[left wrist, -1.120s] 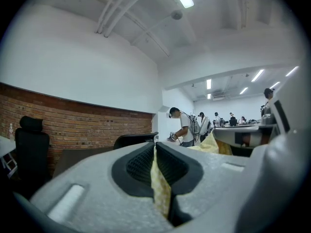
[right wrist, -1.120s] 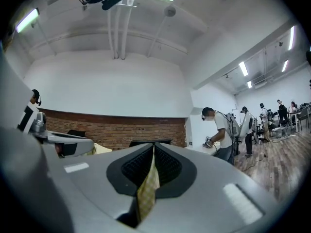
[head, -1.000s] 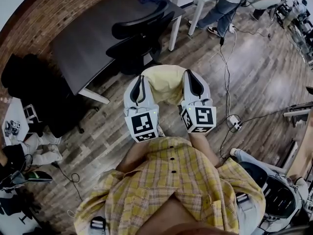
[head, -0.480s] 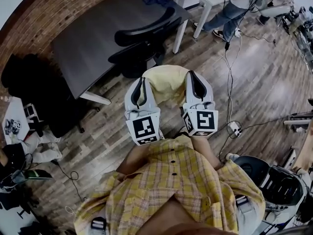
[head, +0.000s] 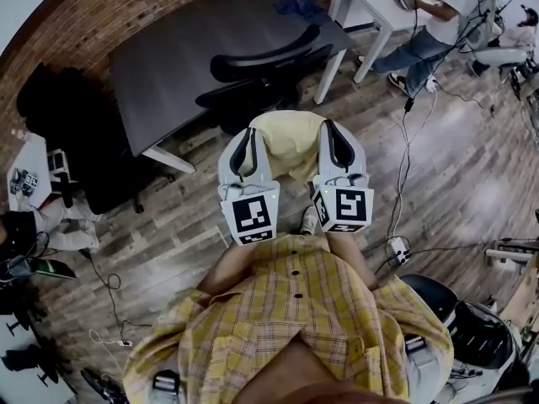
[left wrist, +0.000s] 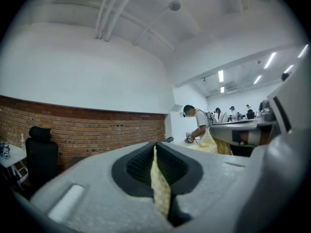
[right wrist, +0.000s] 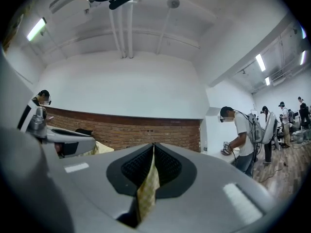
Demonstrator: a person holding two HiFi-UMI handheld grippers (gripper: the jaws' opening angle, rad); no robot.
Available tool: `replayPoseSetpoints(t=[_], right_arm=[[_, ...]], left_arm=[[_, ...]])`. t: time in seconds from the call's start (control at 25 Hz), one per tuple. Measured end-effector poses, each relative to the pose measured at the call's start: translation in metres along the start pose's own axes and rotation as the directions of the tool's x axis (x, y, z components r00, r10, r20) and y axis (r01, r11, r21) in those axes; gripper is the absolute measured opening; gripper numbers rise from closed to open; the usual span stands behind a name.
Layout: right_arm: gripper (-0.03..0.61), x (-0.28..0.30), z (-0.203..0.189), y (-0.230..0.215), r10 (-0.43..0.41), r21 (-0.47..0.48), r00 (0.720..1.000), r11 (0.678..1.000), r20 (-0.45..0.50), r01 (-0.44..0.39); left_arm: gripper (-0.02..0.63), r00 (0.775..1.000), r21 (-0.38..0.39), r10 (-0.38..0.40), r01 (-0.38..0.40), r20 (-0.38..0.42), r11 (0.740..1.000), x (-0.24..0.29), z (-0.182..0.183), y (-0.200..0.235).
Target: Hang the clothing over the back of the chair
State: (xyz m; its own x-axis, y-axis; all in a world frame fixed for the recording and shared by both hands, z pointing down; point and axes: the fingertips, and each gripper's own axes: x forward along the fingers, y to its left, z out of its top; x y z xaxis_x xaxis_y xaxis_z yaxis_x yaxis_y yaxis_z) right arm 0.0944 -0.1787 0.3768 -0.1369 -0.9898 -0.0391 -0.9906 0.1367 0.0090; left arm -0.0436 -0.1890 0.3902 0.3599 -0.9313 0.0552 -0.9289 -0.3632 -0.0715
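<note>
A pale yellow garment (head: 290,140) hangs stretched between my two grippers at chest height, in the middle of the head view. My left gripper (head: 249,135) is shut on its left edge; yellow checked cloth (left wrist: 159,188) shows pinched between the jaws (left wrist: 155,149). My right gripper (head: 331,130) is shut on the other edge, with a strip of cloth (right wrist: 147,191) caught between its jaws (right wrist: 154,149). The black office chair (head: 268,67) stands just beyond the garment, its curved back against the dark table (head: 189,53). Both grippers are short of the chair back.
A white table (head: 375,2) with a person (head: 434,23) at it stands at the upper right. Cables (head: 406,133) and a power strip (head: 396,247) lie on the wood floor. Black bags (head: 63,120) sit at the left, another chair (head: 472,331) at the lower right.
Chair and table have drifted right and closer to the grippers in the head view. Both grippers keep the garment stretched between them, moving toward the chair.
</note>
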Motion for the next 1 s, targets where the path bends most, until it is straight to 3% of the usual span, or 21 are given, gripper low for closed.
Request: replayPoseSetpoints(t=[0.16, 1.0], right_arm=[[0.009, 0.021, 0.008, -0.014, 0.068, -0.002, 0.997, 0.998, 0.025, -0.068], [0.009, 0.101, 0.048, -0.064, 0.299, -0.019, 0.949, 0.954, 0.097, -0.299]], left_arm=[[0.015, 0.997, -0.012, 0.078, -0.077, 0.03, 0.997, 0.014, 0.011, -0.002], [0.015, 0.957, 0.075, 0.283, -0.288, 0.067, 0.955, 0.082, 0.055, -0.021]])
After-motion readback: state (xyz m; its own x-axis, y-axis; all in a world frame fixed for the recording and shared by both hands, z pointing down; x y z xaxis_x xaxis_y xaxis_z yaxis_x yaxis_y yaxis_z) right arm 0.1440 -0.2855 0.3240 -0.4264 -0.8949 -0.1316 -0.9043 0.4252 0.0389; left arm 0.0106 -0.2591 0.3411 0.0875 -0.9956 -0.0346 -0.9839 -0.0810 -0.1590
